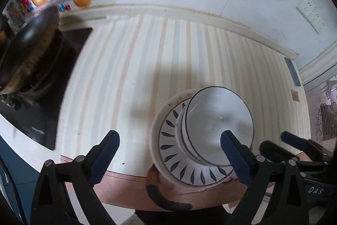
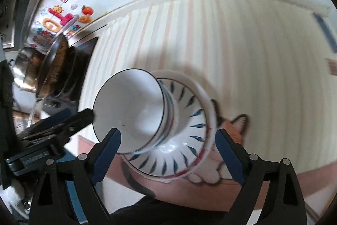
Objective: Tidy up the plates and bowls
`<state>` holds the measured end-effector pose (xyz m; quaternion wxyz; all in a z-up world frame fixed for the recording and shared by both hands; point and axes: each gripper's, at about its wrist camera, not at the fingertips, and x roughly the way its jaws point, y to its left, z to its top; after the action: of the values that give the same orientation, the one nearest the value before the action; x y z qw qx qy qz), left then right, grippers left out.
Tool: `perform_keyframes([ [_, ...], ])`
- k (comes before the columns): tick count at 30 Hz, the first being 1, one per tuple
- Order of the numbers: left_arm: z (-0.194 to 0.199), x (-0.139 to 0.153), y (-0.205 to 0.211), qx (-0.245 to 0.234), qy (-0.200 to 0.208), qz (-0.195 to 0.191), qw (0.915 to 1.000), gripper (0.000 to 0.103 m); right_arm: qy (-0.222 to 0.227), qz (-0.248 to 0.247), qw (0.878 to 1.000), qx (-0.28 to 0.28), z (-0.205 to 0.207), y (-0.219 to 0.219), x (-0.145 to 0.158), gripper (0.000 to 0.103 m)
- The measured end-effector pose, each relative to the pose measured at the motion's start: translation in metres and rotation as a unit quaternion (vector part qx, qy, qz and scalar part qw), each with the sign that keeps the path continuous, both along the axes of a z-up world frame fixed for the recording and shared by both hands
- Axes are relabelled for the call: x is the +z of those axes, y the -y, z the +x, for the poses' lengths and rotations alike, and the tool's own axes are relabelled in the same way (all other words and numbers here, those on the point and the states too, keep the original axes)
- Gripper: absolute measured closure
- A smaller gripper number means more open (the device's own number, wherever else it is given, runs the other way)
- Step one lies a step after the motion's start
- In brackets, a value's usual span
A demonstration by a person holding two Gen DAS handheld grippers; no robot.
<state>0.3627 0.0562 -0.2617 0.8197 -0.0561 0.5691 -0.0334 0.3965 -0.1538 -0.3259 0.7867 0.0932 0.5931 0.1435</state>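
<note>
White bowls point(image 1: 217, 125) sit stacked on the plate point(image 1: 168, 151), desk's edge. Both my tools, left point(image 1: 170, 158) & right point(image 2: 168, 156), are released, nothing gripped. Stacking looks done; next: check for strays.

Black gripper point(image 1: 169, 151), ribbed blue pads point(image 1: 105, 153)

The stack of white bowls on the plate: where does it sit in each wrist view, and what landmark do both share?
Left wrist: stack of white bowls lower right of centre, on the blue-petal plate.
Right wrist: stack left of centre, same plate to its right.
Shared landmark: the dark wok at the left edge.
</note>
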Motion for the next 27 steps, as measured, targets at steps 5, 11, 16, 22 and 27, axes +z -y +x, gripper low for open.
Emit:
perform_keyframes([
  [5, -0.025, 0.031, -0.003, -0.01, 0.039, 0.006, 0.9991, 0.005, 0.054, -0.025, 0.998, -0.03, -0.034, 0.004, 0.038, 0.008],
  [11, -0.065, 0.07, -0.002, -0.014, 0.084, 0.011, 0.9963, 0.005, 0.105, -0.036, 0.993, -0.035, -0.082, 0.008, 0.088, 0.007],
  [16, -0.109, 0.099, -0.004, -0.004, 0.119, 0.016, 0.9928, 0.005, 0.157, -0.041, 0.986, -0.035, -0.128, 0.012, 0.133, 0.007],
  [22, -0.167, 0.128, -0.007, 0.018, 0.15, 0.03, 0.988, 0.005, 0.194, -0.035, 0.98, -0.03, -0.185, 0.021, 0.169, 0.006],
  [27, -0.212, 0.147, -0.007, 0.031, 0.168, 0.039, 0.9845, 0.0, 0.209, -0.033, 0.977, -0.023, -0.232, 0.025, 0.188, 0.005],
])
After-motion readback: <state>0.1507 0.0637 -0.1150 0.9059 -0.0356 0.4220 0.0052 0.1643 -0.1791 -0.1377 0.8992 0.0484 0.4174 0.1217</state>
